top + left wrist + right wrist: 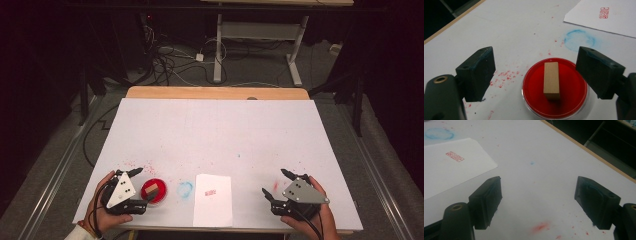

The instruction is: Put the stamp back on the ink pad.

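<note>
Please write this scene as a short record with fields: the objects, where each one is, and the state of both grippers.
stamp: wooden block standing in the red ink pad
ink pad: round red dish, near the table's front left
paper: white sheet with one red stamp print, right of the dish
left gripper: open, jaws apart on either side of the block, not touching it
right gripper: open, holding nothing, over the bare table

My left hand (102,207) grips the left gripper (142,186) low at the near left, jaws spread wide and pointing rightward, its grey plate facing up. My right hand (320,212) holds the right gripper (275,184) at the near right, jaws equally wide apart, aimed leftward and slightly away from me.
</note>
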The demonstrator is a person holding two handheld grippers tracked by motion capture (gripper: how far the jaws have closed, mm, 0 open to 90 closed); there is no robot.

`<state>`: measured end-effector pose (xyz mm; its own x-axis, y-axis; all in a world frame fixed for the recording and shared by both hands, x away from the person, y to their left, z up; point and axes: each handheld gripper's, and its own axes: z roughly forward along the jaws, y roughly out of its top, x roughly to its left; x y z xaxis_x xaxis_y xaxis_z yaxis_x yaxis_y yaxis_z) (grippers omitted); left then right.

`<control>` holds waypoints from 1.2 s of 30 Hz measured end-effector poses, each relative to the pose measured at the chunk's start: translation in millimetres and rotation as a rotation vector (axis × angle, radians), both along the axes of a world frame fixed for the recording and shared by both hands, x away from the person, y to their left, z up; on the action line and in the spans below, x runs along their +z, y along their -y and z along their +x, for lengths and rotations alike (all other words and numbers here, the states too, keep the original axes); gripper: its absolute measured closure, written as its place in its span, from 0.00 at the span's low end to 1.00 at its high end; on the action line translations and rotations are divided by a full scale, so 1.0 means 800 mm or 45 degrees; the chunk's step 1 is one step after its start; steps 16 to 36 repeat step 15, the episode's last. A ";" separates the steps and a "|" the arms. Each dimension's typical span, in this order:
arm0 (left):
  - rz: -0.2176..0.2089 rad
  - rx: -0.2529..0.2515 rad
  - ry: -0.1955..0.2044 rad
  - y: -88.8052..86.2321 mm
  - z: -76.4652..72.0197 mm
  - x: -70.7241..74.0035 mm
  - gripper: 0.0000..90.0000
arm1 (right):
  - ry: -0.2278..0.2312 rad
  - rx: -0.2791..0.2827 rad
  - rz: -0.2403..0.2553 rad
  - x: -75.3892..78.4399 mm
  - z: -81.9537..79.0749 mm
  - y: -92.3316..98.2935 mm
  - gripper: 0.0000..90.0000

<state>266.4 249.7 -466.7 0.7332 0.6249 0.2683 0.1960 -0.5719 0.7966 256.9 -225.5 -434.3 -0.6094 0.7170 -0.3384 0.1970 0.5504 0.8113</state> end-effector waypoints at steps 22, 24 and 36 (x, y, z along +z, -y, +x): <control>-0.045 -0.021 0.005 -0.001 -0.002 0.006 0.18 | -0.012 -0.004 0.002 -0.003 0.003 0.003 0.25; -0.045 -0.021 0.005 -0.001 -0.002 0.006 0.18 | -0.012 -0.004 0.002 -0.003 0.003 0.003 0.25; -0.045 -0.021 0.005 -0.001 -0.002 0.006 0.18 | -0.012 -0.004 0.002 -0.003 0.003 0.003 0.25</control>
